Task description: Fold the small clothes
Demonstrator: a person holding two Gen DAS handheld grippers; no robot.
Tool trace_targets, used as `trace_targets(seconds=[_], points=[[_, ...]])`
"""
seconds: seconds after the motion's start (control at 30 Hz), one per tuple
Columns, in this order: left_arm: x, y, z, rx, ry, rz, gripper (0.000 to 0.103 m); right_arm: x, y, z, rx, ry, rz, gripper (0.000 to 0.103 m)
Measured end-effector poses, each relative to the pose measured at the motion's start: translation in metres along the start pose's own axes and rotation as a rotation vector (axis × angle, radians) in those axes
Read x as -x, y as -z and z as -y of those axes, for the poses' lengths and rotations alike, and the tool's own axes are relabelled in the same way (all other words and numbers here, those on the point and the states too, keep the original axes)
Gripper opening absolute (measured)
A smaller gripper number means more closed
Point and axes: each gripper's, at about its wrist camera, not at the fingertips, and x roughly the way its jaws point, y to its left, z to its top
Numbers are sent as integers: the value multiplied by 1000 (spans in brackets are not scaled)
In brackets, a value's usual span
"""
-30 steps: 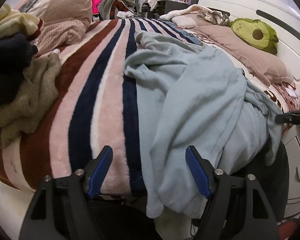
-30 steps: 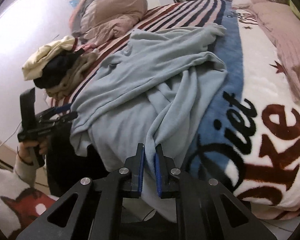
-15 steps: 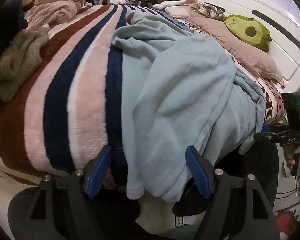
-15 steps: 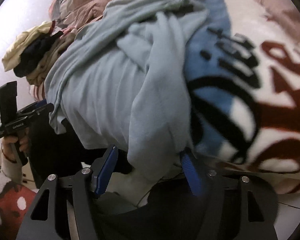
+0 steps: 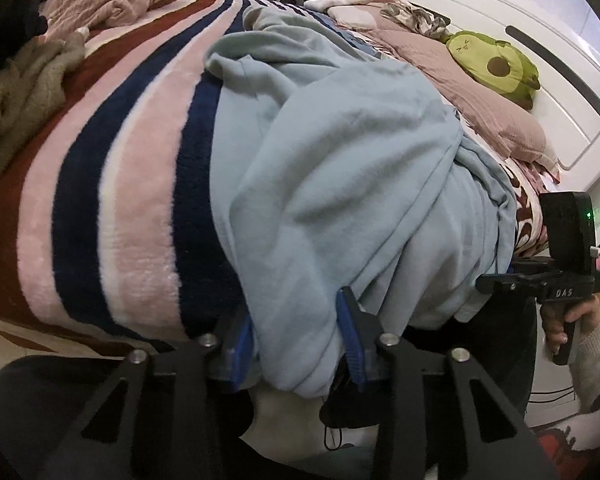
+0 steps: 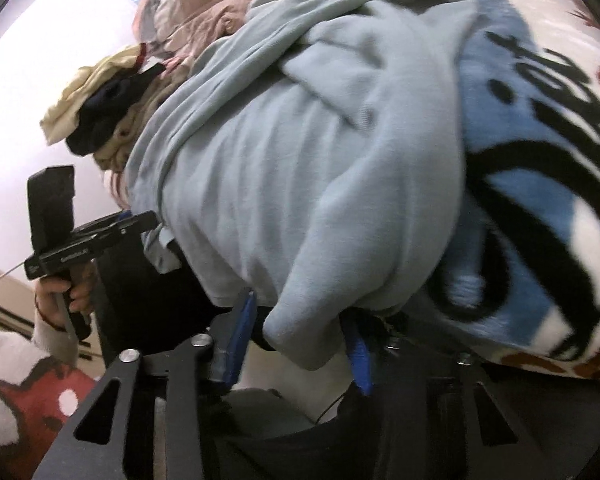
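A light blue garment (image 5: 340, 168) lies rumpled over the near edge of the bed, its lower part hanging off. My left gripper (image 5: 296, 344) is open, its blue-padded jaws on either side of a hanging fold at the garment's left corner. My right gripper (image 6: 300, 336) is open around a hanging fold of the same garment (image 6: 300, 184) at its right corner. Each gripper shows in the other's view: the right one (image 5: 540, 280), the left one (image 6: 88, 240).
A striped fleece blanket (image 5: 112, 184) covers the bed's left, a printed blanket (image 6: 540, 160) its right. A heap of other clothes (image 6: 100, 116) sits at the left. Pink pillows (image 5: 472, 92) and an avocado plush (image 5: 496, 66) lie by the white headboard (image 5: 500, 12).
Both grippers moved in low to the bed edge around the garment's hanging folds. The right gripper opened from shut. The left jaws narrowed around the cloth.
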Motion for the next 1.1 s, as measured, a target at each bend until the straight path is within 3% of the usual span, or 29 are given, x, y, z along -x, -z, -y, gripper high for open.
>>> trace_targets(seconds=[0.13,0.3,0.43,0.53,0.73,0.77,0.87,1.0,1.1], points=[[-1,1,1,2,-3,-2,33,-8,-4,-5,10,-12,1,31],[-10,4,14,-49,2,-19,67,-16,-6,-4,11,-4,-7,33],[-13,9,18,-69,-65,-47,68,-22,-6,-1,7,30,-37,33],[-9,16,2,-16,-106,-46,68,-29,-4,-4,12,59,-67,38],[-5,14,-10,26,-32,-16,69,-40,-8,-10,4,-18,-67,39],[-10,12,-9,37,10,-27,68,-40,-10,-14,17,-26,-62,36],[-20,10,0,52,79,-51,42,-37,-16,-24,40,-53,-48,15],[-23,4,5,26,6,-54,17,-26,-21,-36,56,-99,-22,11],[-10,0,3,38,55,-28,9,-13,-28,-46,73,-129,20,10]])
